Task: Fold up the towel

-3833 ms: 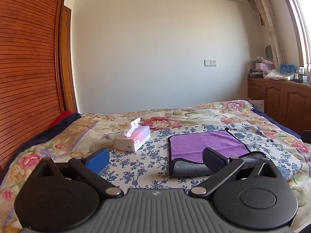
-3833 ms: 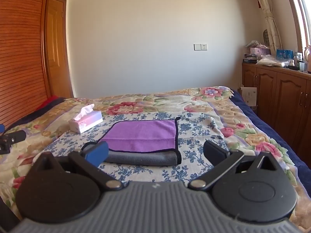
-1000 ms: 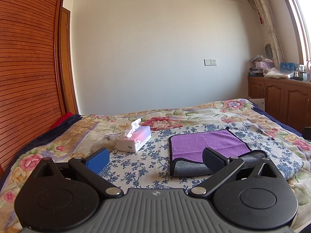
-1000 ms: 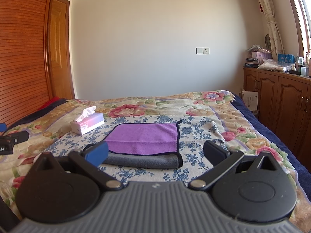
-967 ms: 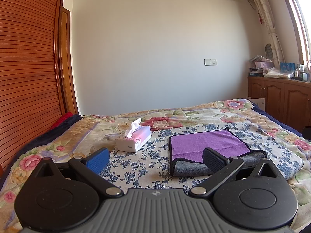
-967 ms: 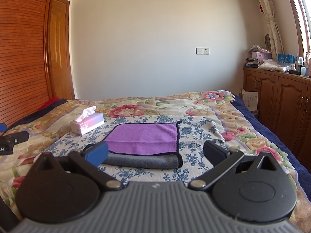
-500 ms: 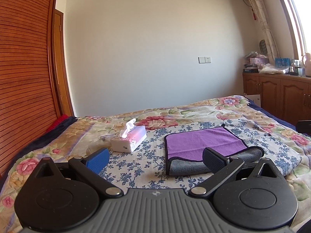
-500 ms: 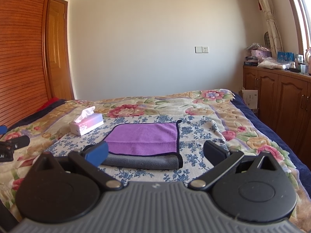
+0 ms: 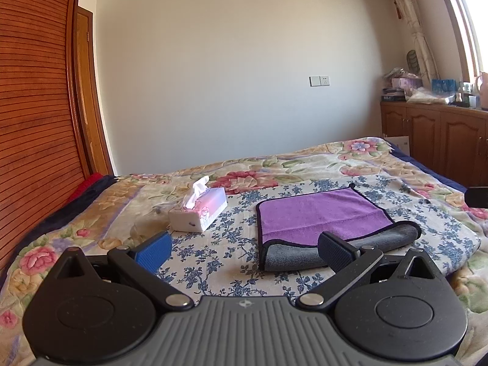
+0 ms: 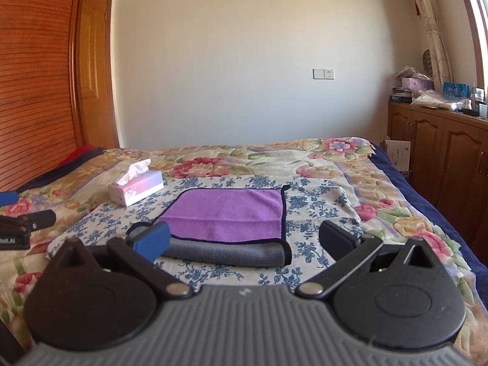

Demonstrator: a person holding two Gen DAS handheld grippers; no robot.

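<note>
Right wrist: towel (image 10: 231,213) lies beyond the open hand-held gripper (image 10: 244,242).

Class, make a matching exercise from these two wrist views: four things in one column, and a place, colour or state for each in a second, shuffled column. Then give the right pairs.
Things:
1. towel
2. tissue box
3. wall switch
4. left hand-held gripper

Descriptions:
A. open, holding nothing
B. white plate on the far wall
C. purple on top, grey near edge, lying on the bed
D. pink and white, a tissue sticking up

Pairs: 1-C, 2-D, 3-B, 4-A
</note>
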